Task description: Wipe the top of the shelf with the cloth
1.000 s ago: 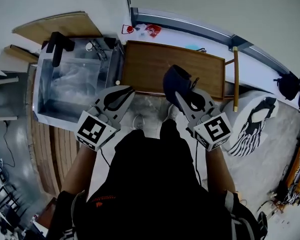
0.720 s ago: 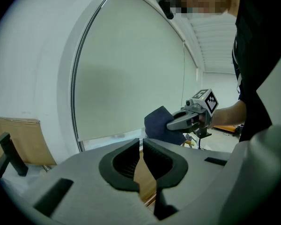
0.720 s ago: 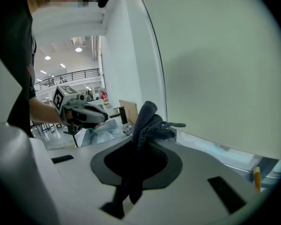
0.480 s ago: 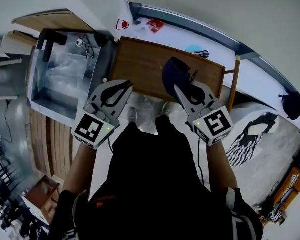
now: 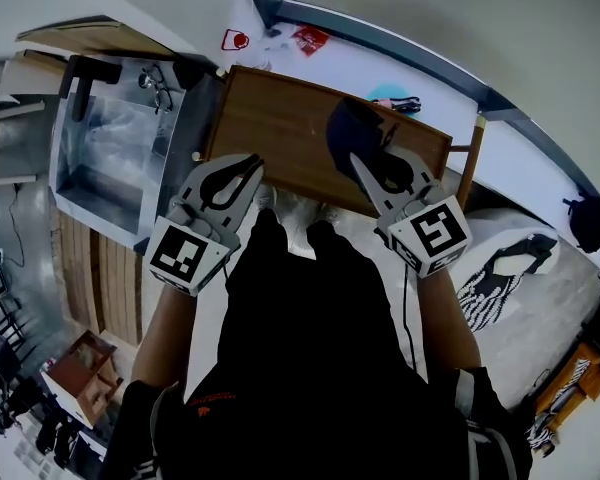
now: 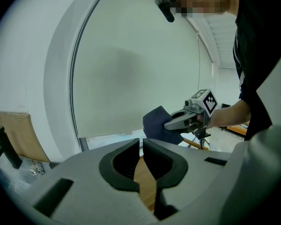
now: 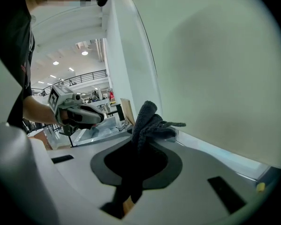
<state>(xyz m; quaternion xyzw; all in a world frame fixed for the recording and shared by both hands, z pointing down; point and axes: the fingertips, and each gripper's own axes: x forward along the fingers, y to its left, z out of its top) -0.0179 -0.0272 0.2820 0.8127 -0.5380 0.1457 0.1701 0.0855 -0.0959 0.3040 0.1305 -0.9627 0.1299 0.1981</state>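
The brown wooden shelf top (image 5: 290, 128) lies just ahead of me in the head view. A dark blue cloth (image 5: 352, 130) hangs bunched over its right half, with my right gripper (image 5: 368, 166) shut on it. In the right gripper view the cloth (image 7: 147, 121) fills the jaws and sticks up past them. My left gripper (image 5: 242, 173) hovers at the shelf's near left edge, shut with nothing in it. From the left gripper view, the cloth (image 6: 157, 124) and the right gripper (image 6: 185, 120) show to the right, and the wood (image 6: 146, 184) shows below the jaws.
A clear plastic bin (image 5: 90, 183) stands left of the shelf, with a black object (image 5: 80, 73) on its far rim. A white wall and ledge (image 5: 330, 63) run behind the shelf. A wooden rail (image 5: 470, 163) and a striped black-and-white object (image 5: 500, 268) lie to the right.
Both grippers have moved forward toward the shelf. The cloth in the right gripper now hangs over the shelf top rather than at its near edge.
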